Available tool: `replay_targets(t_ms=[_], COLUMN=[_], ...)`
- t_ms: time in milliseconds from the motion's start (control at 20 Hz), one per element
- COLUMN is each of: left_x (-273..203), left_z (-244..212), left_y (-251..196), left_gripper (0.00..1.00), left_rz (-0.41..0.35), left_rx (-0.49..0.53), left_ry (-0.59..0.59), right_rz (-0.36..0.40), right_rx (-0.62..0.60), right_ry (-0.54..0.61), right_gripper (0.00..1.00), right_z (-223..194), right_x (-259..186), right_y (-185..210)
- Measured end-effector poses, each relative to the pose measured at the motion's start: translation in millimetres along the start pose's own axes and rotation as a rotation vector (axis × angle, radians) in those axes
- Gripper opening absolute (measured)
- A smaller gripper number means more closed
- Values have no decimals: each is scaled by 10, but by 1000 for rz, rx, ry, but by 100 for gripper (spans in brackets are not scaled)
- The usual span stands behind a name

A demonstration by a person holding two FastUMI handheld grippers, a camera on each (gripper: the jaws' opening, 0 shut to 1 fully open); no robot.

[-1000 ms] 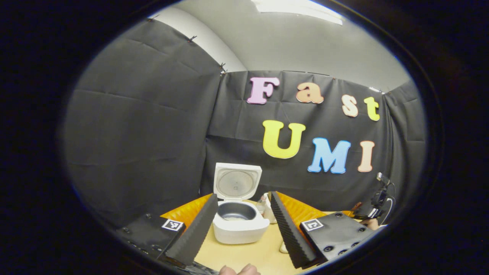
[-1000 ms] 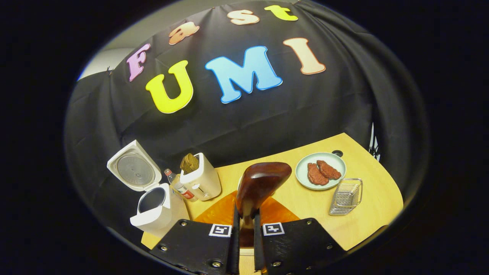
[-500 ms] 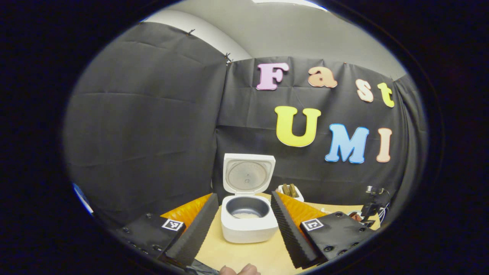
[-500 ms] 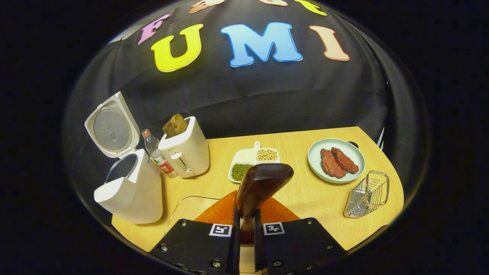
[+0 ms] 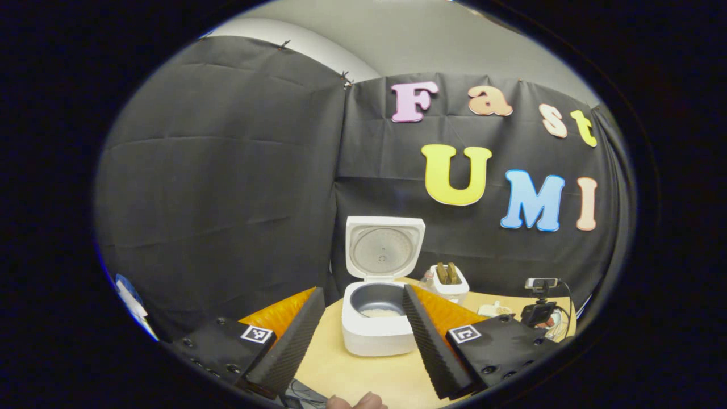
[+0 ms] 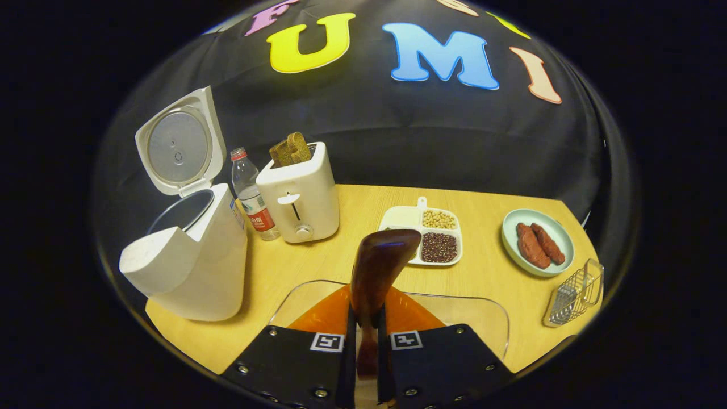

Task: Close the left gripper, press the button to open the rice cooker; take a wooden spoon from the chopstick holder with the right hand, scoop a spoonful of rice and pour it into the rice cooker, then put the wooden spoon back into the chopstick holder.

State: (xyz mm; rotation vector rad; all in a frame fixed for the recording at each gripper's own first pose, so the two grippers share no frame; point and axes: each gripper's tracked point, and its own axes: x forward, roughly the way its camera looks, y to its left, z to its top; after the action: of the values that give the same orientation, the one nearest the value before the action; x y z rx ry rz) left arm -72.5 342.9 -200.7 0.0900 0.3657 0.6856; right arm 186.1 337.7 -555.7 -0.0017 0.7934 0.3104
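Note:
The white rice cooker [image 5: 377,335] stands open with its lid [image 5: 385,247] upright and some white rice in the pot [image 5: 379,312]. My left gripper [image 5: 361,291] is open, held back from the cooker with nothing between its fingers. In the right gripper view, my right gripper [image 6: 363,311] is shut on the handle of the dark wooden spoon [image 6: 381,258], whose bowl points forward over a clear container [image 6: 483,309]. I cannot tell whether the spoon carries rice. The cooker [image 6: 190,267] sits to its left. A wire chopstick holder [image 6: 573,291] lies at the far right.
A water bottle [image 6: 250,190] and a white toaster [image 6: 298,190] with bread stand beside the cooker. A divided dish of beans [image 6: 426,236] and a plate of meat [image 6: 537,241] sit farther right. Fingertips of a hand [image 5: 355,402] show at the bottom edge.
The right gripper with the spoon has dipped and swung left; the cooker looks nearer and the clear container has come into view beneath it. The left gripper's view drifted left, staying open.

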Motion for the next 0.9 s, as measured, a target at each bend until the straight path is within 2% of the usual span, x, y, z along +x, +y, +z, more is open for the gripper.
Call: replay_targets(t_ms=[100, 150, 200, 500, 750, 900], left_x=[-12, -21, -26, -118, -209, -257], left_z=[-6, -17, -29, 22, 162, 269], left_y=[21, 33, 43, 60, 60, 26], left_gripper=[92, 93, 93, 93, 93, 93], left_rz=[8, 9, 11, 6, -5, -21], left_rx=[-3, -4, -3, -2, 17, 41], left_ry=[1, 2, 5, -9, -27, -40], right_rz=[47, 62, 77, 174, 220, 215], right_rx=[53, 71, 93, 332, 477, 521], right_ry=[28, 35, 46, 93, 66, 40], right_gripper=[16, 12, 16, 16, 15, 16], right_z=[-9, -4, -6, 24, 95, 87], right_x=[12, 13, 10, -90, -297, -445], right_y=[99, 117, 127, 124, -9, -214])
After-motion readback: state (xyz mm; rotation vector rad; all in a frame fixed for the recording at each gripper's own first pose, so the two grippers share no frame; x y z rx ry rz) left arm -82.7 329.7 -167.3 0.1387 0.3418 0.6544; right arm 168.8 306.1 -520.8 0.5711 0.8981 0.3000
